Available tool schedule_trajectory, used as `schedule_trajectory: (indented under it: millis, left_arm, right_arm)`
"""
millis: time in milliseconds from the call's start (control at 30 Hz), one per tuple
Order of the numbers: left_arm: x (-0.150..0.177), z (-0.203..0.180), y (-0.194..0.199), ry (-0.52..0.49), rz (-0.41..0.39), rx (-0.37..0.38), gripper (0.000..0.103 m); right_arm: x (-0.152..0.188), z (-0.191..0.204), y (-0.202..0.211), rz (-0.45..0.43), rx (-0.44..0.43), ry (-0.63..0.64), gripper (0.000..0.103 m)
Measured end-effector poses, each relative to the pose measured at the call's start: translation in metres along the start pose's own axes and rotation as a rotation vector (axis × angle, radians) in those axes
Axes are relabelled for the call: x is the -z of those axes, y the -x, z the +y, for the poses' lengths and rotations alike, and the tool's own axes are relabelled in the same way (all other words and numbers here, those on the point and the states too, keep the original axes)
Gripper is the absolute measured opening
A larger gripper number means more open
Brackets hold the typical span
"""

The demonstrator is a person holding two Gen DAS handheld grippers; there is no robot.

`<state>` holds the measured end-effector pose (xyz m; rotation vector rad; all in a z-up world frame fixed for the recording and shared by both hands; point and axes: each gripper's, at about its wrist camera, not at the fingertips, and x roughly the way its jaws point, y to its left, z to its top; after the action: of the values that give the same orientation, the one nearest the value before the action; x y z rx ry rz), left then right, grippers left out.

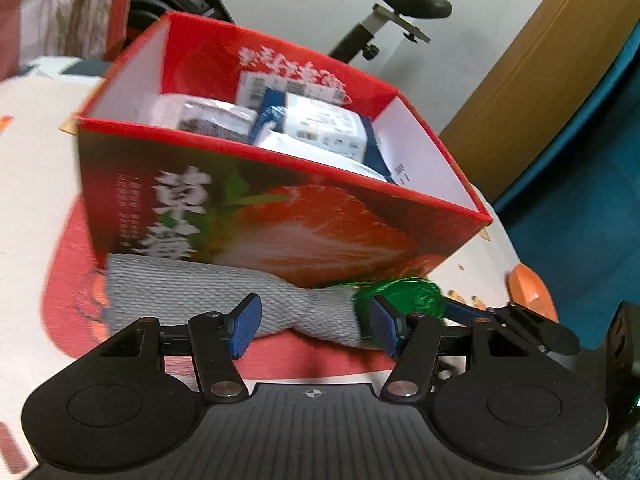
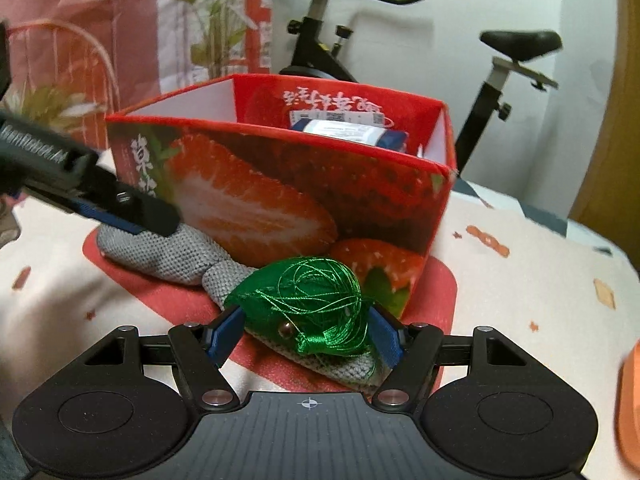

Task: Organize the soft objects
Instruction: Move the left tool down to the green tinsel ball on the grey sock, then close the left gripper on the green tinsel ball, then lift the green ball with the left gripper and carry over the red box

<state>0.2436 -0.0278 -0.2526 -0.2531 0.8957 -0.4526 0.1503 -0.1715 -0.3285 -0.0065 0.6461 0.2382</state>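
Grey knitted pouch (image 1: 224, 300) looks soft and floppy; grab its pinched neck. Left gripper (image 1: 314, 326) stands part open, straddling it, gripping nothing. Right gripper (image 2: 304, 334) likewise brackets the slippery-looking green thread ball (image 2: 308, 296).

I'm seeing a coarse grey knitted cloth pouch (image 2: 176, 256), shiny green thread (image 2: 316, 300), a glossy printed cardboard box (image 2: 280, 200), and matt black plastic tongs (image 2: 308, 334).

One box (image 1: 280, 216) – one grey pouch (image 1: 192, 296) (green-tasselled)
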Motion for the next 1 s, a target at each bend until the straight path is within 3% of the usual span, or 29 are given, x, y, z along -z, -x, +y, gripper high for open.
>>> schedule_trajectory:
  millis: [333,900,1000]
  left_arm:
    - [-0.006,-0.021,-0.034,0.024,0.075,0.105,0.06]
    - [0.006,-0.027,-0.068,0.018,0.148,0.162,0.06]
    - [0.005,-0.027,-0.07,0.018,0.152,0.176,0.054]
  right_arm:
    - [-0.008,0.002,-0.002,-0.01,-0.008,0.055,0.066]
    - [0.001,-0.001,-0.014,0.034,-0.096,0.001,0.06]
    - [-0.001,0.0,-0.011,0.03,-0.108,0.001,0.057]
